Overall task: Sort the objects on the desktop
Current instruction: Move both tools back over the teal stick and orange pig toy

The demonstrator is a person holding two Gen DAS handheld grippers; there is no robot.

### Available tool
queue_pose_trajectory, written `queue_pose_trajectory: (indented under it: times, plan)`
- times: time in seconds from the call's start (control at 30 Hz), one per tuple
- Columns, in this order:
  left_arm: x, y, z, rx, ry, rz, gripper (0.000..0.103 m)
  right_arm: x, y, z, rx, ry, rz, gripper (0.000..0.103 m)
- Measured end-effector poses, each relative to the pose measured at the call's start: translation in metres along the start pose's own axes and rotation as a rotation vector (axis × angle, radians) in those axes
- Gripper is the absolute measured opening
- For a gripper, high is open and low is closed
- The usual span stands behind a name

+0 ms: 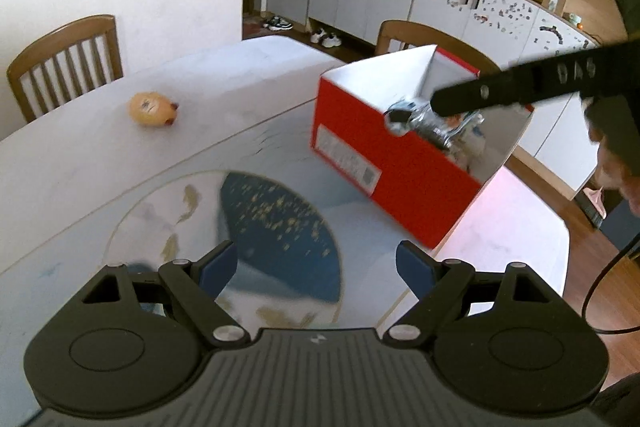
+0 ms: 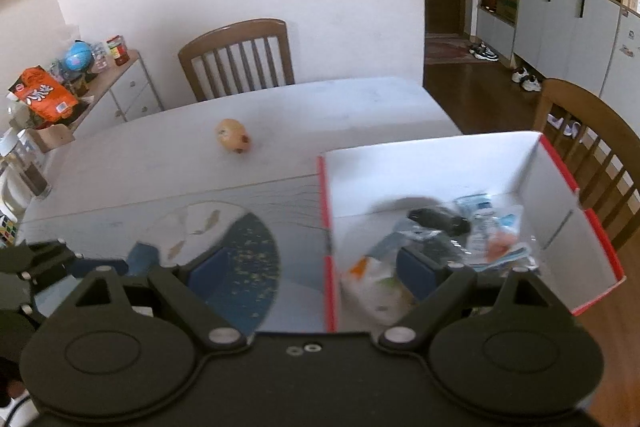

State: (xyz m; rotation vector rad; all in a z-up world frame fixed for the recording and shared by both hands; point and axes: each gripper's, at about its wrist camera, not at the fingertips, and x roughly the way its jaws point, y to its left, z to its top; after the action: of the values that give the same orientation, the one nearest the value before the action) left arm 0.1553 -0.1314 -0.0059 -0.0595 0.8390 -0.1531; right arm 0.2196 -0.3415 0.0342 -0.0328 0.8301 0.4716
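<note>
White tabletop point(image 2: 360, 99) is the biggest thing I see, with a picture mat point(image 1: 240, 211) at its near edge. My red box point(image 1: 400, 179) sits toward the right edge and already has small things inside. My left gripper point(image 1: 316, 269) is wide open and holds nothing. My right gripper point(image 2: 316, 267) is wide open too, with nothing held, and it hangs over the box's near wall. One little round orange toy point(image 1: 151, 109) is left, out past the mat toward the far left corner. It lies up and left from my left gripper, so I think that hand is nearer.
</note>
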Motion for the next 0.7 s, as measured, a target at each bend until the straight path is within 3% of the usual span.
queue_pose_trajectory:
  times: [0.2, 0.33, 0.7]
  plan:
    - [0.002, 0.009, -0.028, -0.039, 0.01, 0.002, 0.087, 0.01, 0.029, 0.008, -0.045, 0.002, 0.018, 0.091]
    - [0.009, 0.014, -0.041, -0.086, 0.015, 0.015, 0.103, 0.027, 0.046, 0.015, -0.101, 0.02, 0.024, 0.092]
    - [0.042, 0.013, -0.068, -0.202, 0.027, 0.093, 0.103, 0.092, 0.063, 0.045, -0.222, 0.075, 0.102, 0.093]
